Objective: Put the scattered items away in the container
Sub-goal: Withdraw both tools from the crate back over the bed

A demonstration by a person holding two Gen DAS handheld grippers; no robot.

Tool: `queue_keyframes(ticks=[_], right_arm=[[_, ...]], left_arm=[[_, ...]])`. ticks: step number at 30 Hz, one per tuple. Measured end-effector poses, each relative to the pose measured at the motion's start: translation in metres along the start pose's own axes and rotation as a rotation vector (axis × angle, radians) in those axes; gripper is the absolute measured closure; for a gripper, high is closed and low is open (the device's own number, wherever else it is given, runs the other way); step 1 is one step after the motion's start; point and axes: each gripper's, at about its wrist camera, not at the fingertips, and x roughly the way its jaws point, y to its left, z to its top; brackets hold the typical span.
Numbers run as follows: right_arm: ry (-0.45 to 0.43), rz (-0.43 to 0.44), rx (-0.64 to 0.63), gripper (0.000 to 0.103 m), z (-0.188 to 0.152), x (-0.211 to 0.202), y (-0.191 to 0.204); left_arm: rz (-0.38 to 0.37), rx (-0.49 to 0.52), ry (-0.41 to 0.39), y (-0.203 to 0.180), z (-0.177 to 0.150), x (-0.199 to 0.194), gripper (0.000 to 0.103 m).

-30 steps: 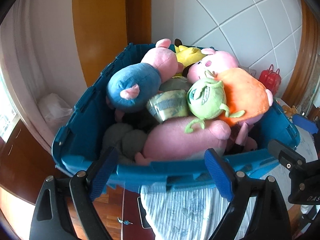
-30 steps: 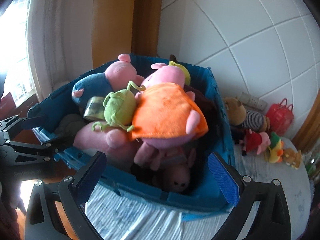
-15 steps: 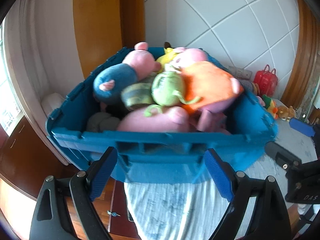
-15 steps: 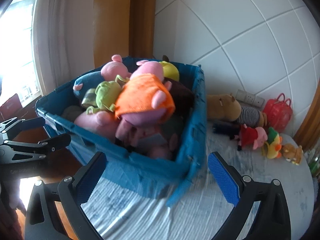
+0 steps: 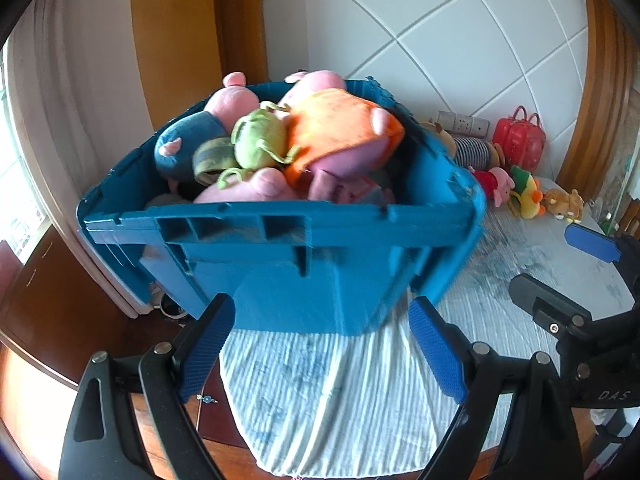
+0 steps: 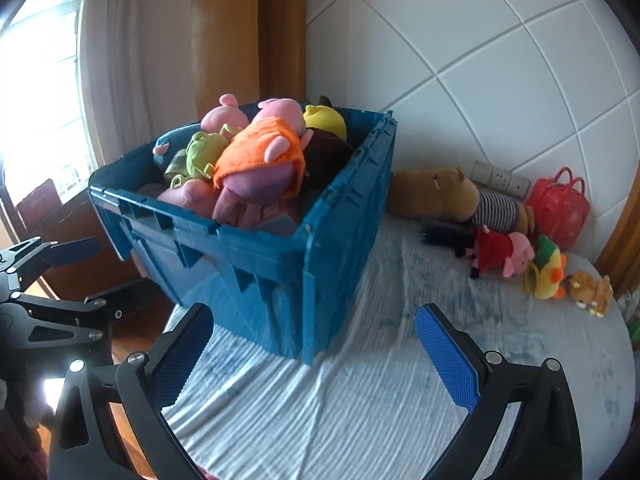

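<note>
The blue plastic crate [image 6: 276, 256] stood at the near-left end of a table covered in striped cloth [image 6: 340, 392], heaped above its rim with plush toys topped by a pig in an orange dress [image 6: 260, 160]; it seemed nearly full. A capybara plush [image 6: 434, 196], a red-dressed pig plush [image 6: 502, 254], a yellow duck plush [image 6: 546, 274] and a small brown plush [image 6: 592, 290] lay loose by the wall. The left gripper [image 5: 320, 354] and right gripper [image 6: 316, 354] hovered low, level, wide and empty, just short of the crate.

My left gripper [image 5: 320, 344], black frame, ribbed blue pads, silver screws, my right gripper [image 6: 320, 354] alike, white "DAS" lettering
</note>
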Motion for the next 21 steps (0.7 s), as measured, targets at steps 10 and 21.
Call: queue_keyframes(ticks=[10,21], right_arm=[[0.024,-0.037,0.029,0.000,-0.033,-0.026,-0.038],[0.026,-0.111,0.087,0.000,-0.063,-0.058,-0.084]], left_arm=[[-0.051,0.048,0.013,-0.057,-0.017,-0.006,0.014],[-0.118,0.095,0.019,-0.118,-0.029,-0.011,0.014]])
